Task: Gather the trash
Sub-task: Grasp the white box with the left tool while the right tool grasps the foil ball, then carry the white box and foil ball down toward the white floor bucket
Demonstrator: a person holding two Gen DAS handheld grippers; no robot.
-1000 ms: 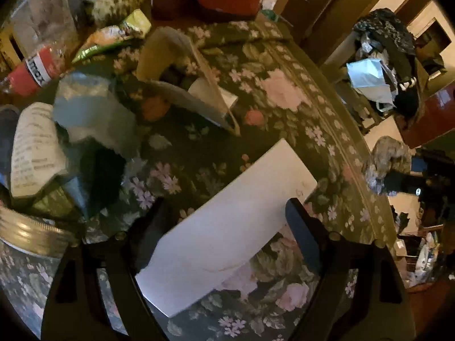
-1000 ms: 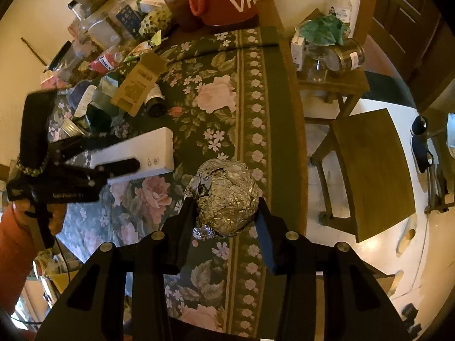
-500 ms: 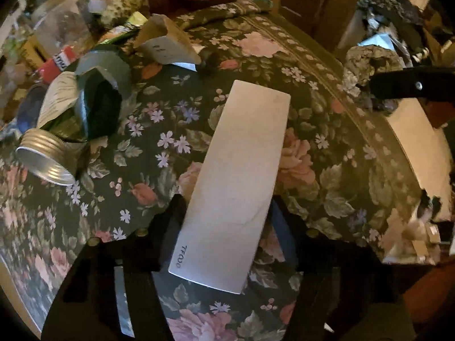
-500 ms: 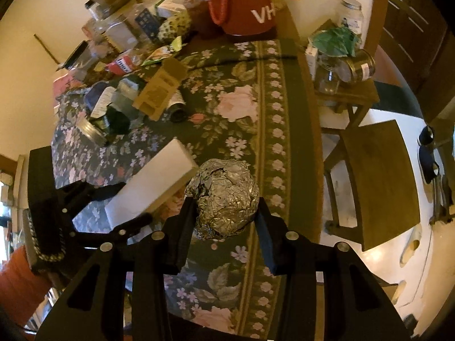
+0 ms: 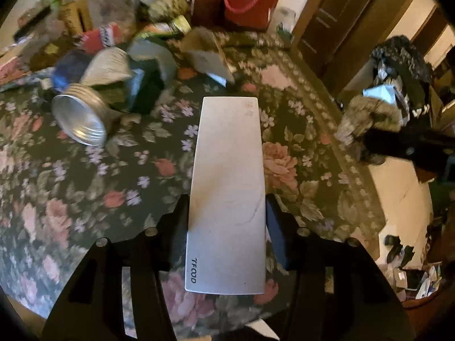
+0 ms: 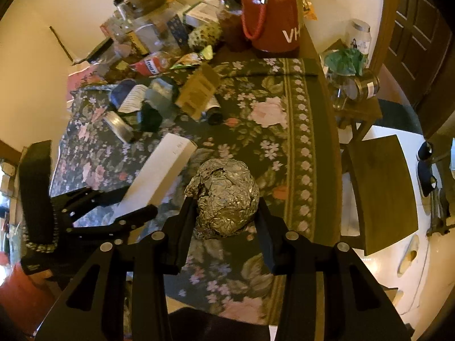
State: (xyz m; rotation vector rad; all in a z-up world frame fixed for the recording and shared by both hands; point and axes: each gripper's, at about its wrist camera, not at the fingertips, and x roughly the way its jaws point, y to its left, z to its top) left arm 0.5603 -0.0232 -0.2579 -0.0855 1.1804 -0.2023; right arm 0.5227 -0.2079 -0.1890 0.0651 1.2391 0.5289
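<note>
Left gripper (image 5: 226, 224) closing on long flat white rectangular carton (image 5: 227, 187), both pads already flanking its long edges near the end printed "TFOOD". Carton's long axis running straight along the fingers, far end pointing away toward the clutter at the back of the table, printed end lying nearest the camera. Hanging above dark green floral tablecloth (image 5: 85, 176), not resting on it as far as the right wrist view shows. Right gripper (image 6: 226, 216) clamping crumpled silver foil ball (image 6: 224, 196), pads pressing on both sides, ball roughly round so no clear axis. Foil ball sitting just beside the carton's held end, over the cloth near the table's bordered edge. Lying tipped on the cloth beyond the carton: silver screw-lid jar (image 5: 78, 119), mouth end facing the camera, and tan cardboard box (image 6: 197, 92). Standing at the back: red jug with cord handle (image 6: 270, 14).
</note>
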